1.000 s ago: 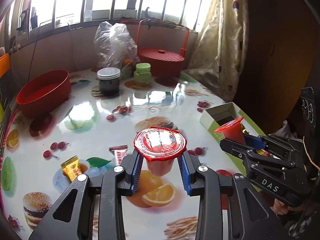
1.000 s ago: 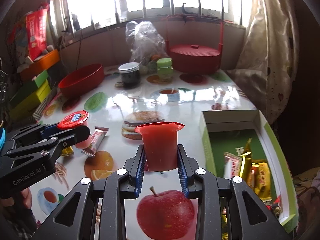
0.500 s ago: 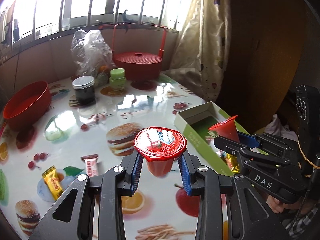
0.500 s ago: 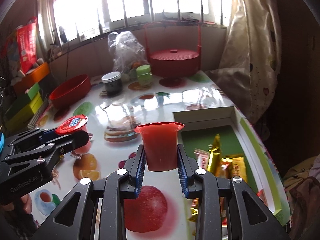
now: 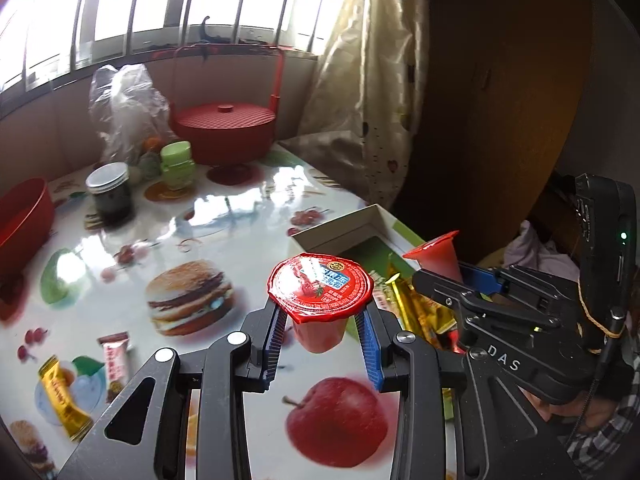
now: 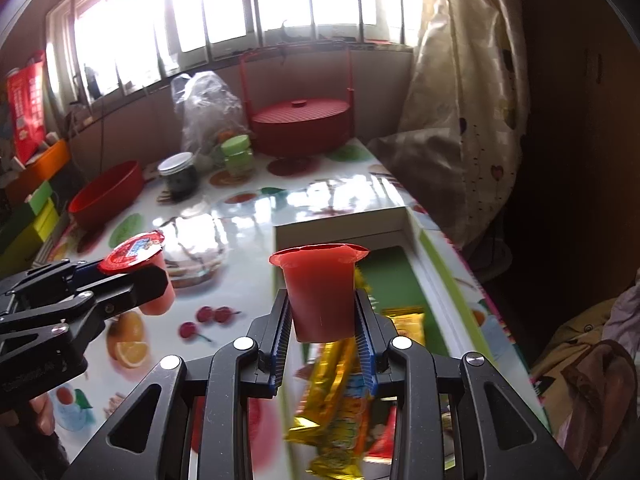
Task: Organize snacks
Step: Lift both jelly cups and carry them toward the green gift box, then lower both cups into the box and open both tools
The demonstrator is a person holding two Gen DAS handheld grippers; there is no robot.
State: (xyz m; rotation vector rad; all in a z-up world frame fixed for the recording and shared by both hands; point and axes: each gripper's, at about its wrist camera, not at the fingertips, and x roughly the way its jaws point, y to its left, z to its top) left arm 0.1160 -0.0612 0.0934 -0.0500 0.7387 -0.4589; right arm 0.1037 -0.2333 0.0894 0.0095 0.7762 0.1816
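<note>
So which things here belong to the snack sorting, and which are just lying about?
Part of the job:
- jelly cup in the left gripper
- jelly cup in the right gripper
- green box
- gold snack bar
- pink-wrapped snack

Just lying about:
- red bowl
- dark jar
- red lidded basket
- plastic bag

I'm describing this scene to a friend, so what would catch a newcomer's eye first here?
Two red jelly cups held in the air: the left gripper clamps one jelly cup over the fruit-print table, and the right gripper clamps the other cup above the green snack box. Behind them stands a red lidded basket by the bright window.
</note>
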